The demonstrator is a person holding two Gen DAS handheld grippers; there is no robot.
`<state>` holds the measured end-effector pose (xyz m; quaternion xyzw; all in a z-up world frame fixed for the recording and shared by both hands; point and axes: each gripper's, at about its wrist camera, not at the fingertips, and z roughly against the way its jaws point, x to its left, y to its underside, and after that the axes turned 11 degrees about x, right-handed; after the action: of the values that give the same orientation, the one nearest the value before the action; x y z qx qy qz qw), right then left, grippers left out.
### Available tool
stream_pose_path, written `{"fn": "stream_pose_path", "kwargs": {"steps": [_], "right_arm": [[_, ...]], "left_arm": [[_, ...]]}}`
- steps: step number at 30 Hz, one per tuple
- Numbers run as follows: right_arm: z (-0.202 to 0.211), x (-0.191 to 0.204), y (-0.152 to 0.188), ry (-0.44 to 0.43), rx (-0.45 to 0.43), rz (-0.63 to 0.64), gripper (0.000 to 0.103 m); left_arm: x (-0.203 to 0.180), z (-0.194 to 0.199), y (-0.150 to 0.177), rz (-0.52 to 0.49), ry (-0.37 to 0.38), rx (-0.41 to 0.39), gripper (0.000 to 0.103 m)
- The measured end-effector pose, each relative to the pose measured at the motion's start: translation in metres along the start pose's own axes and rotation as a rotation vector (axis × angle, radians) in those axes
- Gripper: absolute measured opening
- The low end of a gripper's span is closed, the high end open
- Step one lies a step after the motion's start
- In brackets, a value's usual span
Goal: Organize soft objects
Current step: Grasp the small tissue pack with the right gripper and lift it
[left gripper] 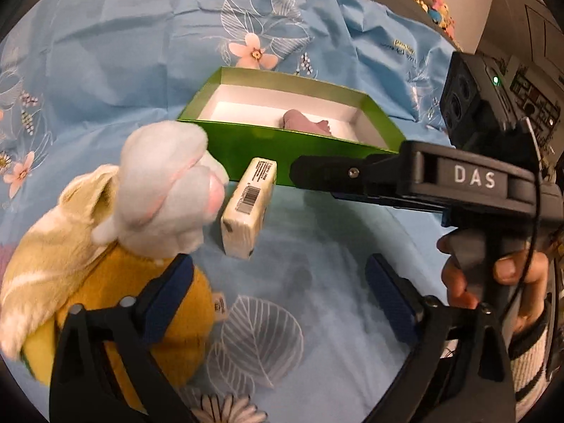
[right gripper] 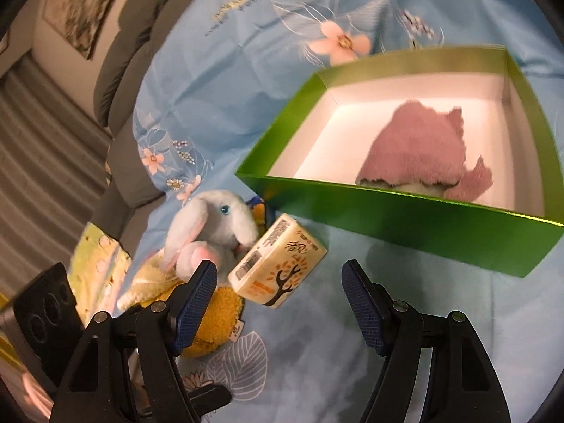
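Both grippers are wide open, holding nothing: left gripper [left gripper: 278, 292] and right gripper [right gripper: 278, 303] hover low in frame. Plush bunny [right gripper: 211, 232] and tissue pack [right gripper: 278, 264] touch at center-left; pink cloth [right gripper: 419, 151] lies inside the green box [right gripper: 387, 225], upper right.

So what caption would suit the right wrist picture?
Open right gripper hovers before a tissue pack and plush rabbit; pink cloth in green box.

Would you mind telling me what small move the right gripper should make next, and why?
Probably ease the right gripper forward-left to straddle the tissue pack: it is open and empty, the pack lies outside the green box, which holds only a purple cloth.
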<state>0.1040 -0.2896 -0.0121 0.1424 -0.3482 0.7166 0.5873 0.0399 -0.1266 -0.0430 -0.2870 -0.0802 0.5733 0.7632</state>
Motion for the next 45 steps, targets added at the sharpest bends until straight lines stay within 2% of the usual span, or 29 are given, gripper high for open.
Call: {"fn": "stream_pose_path", "kwargs": {"steps": [4, 6, 10, 13, 15, 19, 20, 21, 26, 29, 33, 36, 39, 45], "right_arm": [[-0.013, -0.003, -0.006, -0.034, 0.034, -0.015, 0.074], [-0.018, -0.003, -0.01, -0.06, 0.049, -0.018, 0.074], [-0.03, -0.003, -0.019, -0.077, 0.069, -0.035, 0.074], [-0.042, -0.003, -0.026, -0.073, 0.096, -0.049, 0.074], [-0.049, -0.005, -0.029, -0.074, 0.116, -0.063, 0.074], [-0.06, -0.01, -0.031, -0.083, 0.148, -0.093, 0.073], [-0.061, -0.012, -0.031, -0.085, 0.154, -0.098, 0.066], [-0.063, -0.013, -0.031, -0.083, 0.162, -0.101, 0.058], [-0.061, -0.009, -0.029, -0.099, 0.162, -0.067, 0.045], [-0.059, -0.006, -0.027, -0.109, 0.155, -0.052, 0.042], [-0.047, 0.0, -0.023, -0.142, 0.124, -0.036, 0.042], [-0.026, 0.01, -0.022, -0.154, 0.056, -0.005, 0.042], [0.002, 0.018, -0.023, -0.168, -0.048, 0.02, 0.042], [0.037, 0.005, -0.037, -0.191, -0.185, -0.009, 0.042]], "left_arm": [[0.007, -0.019, -0.009, 0.0, -0.02, 0.011, 0.085], [0.012, -0.025, -0.012, 0.011, -0.024, 0.013, 0.075], [0.018, -0.03, -0.015, 0.025, -0.002, 0.001, 0.072], [0.022, -0.033, -0.017, 0.029, 0.011, 0.002, 0.058], [0.025, -0.036, -0.018, 0.038, 0.022, 0.006, 0.039], [0.029, -0.037, -0.018, 0.061, 0.022, 0.008, 0.026], [0.031, -0.038, -0.018, 0.07, 0.028, 0.01, 0.024], [0.032, -0.038, -0.018, 0.078, 0.038, 0.016, 0.024], [0.028, -0.038, -0.018, 0.059, 0.033, 0.023, 0.025], [0.027, -0.034, -0.017, 0.054, 0.033, 0.021, 0.025], [0.018, -0.017, -0.018, 0.027, 0.019, -0.025, 0.025], [0.008, -0.001, -0.026, -0.01, 0.013, -0.07, 0.025], [-0.007, 0.014, -0.041, -0.061, 0.002, -0.106, 0.025], [-0.039, 0.012, -0.079, -0.169, -0.026, -0.12, 0.025]]}}
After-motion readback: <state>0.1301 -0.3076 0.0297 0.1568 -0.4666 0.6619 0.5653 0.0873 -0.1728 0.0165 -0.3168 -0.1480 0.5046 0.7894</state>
